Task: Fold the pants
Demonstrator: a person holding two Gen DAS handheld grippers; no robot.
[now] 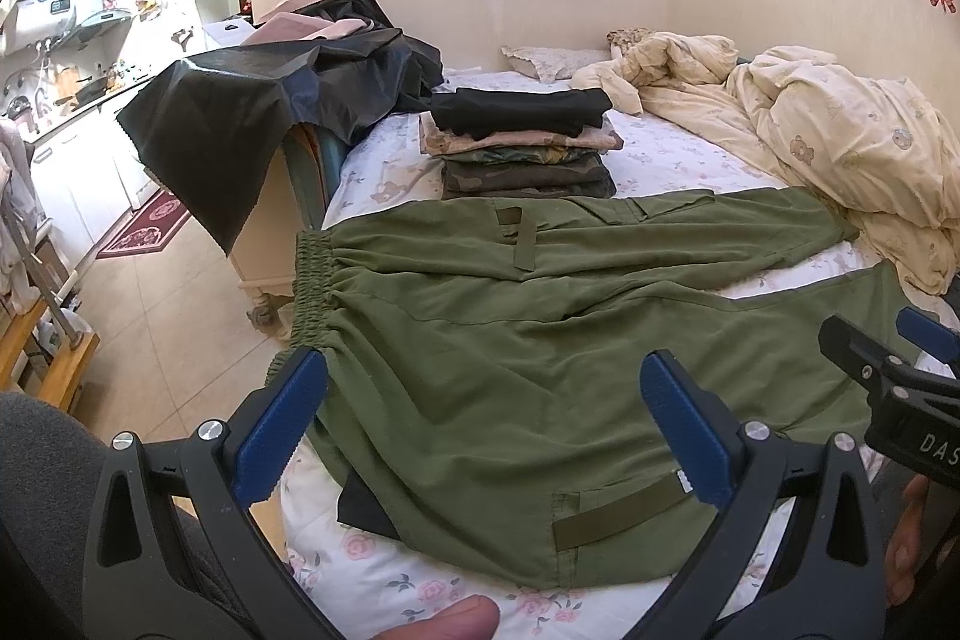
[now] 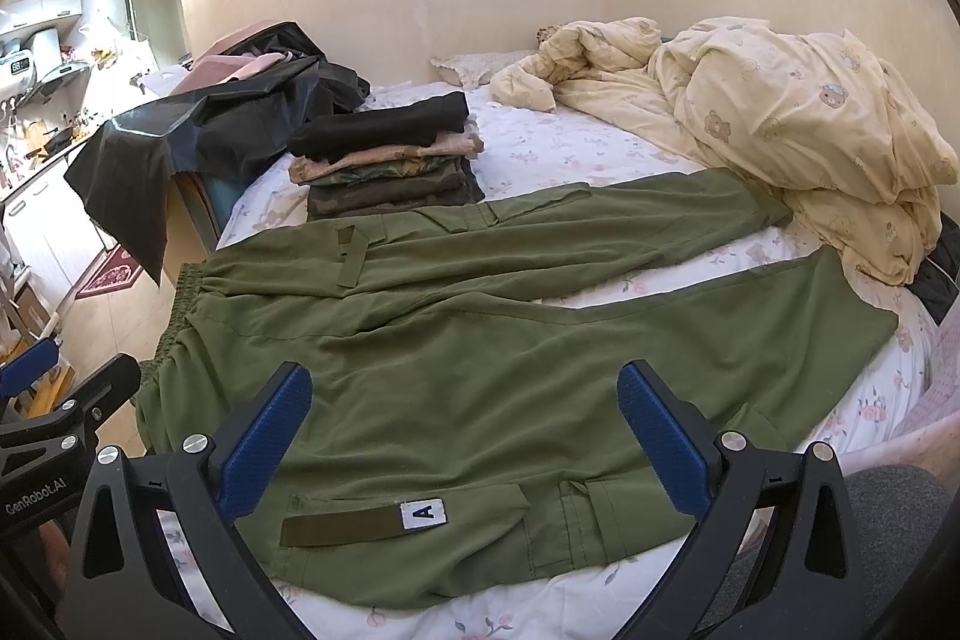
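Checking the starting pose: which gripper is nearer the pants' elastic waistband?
Left. The left gripper hangs by the waistband; the right gripper hangs further along the leg, near the pocket.

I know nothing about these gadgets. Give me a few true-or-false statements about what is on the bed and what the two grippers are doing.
1. The olive-green cargo pants lie spread flat on the floral bedsheet. True.
2. The left gripper is clamped on the elastic waistband. False: its jaws stand open, gripping nothing.
3. A stack of folded clothes sits beyond the pants, a black garment on top. True.
4. The right gripper holds a pant leg in the air. False: it is open above the flat pants.
5. The white patch on the pocket strap reads "B". False: it reads "A".
6. A rumpled cream duvet lies at the pants' leg end. True.
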